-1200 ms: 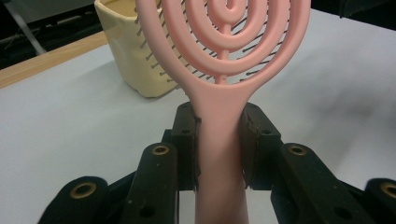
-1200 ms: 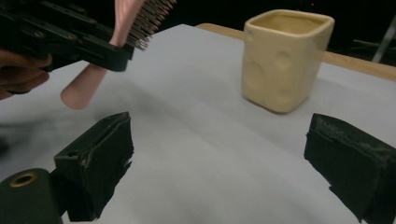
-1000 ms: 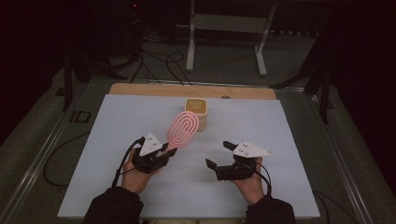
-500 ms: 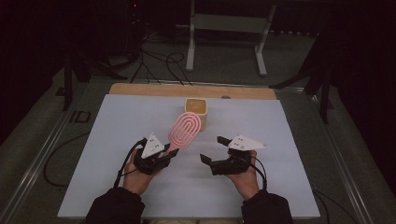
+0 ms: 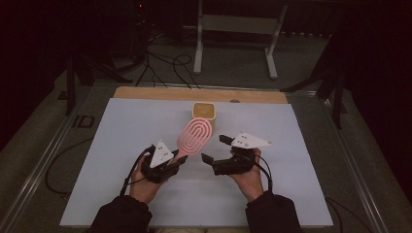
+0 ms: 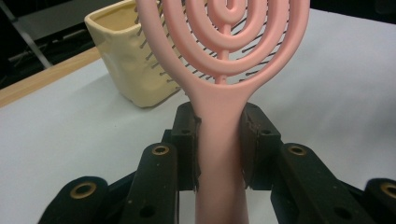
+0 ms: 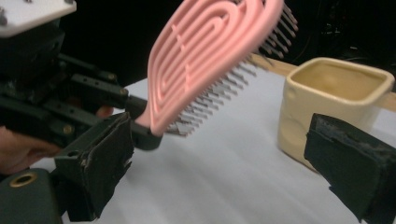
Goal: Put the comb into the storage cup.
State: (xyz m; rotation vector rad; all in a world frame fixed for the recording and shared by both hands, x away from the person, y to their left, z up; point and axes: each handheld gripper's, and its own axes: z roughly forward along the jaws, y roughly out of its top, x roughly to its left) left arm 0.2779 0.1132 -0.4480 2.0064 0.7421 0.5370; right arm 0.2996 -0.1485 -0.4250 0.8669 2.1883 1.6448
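Right gripper [image 5: 214, 148], jaws spread with nothing between them, has shifted in toward the pink hairbrush [image 5: 195, 136], likely to take it over. Left gripper [image 5: 176, 158] stays clamped on its handle, head raised before the cream cup [image 5: 203, 110].

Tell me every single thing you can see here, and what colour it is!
Pink plastic hairbrush with loop-shaped head: one, pink, held up by its handle above the table's middle.
Cream square cup: one, pale yellow, upright near the table's far edge.
White table sheet: one, white, covering the tabletop.
Wooden strip: one, tan, along the far edge.
Metal stand: one, grey, on the floor behind.
Left gripper: one, black, shut on the brush handle.
Right gripper: one, black, open, beside the brush.
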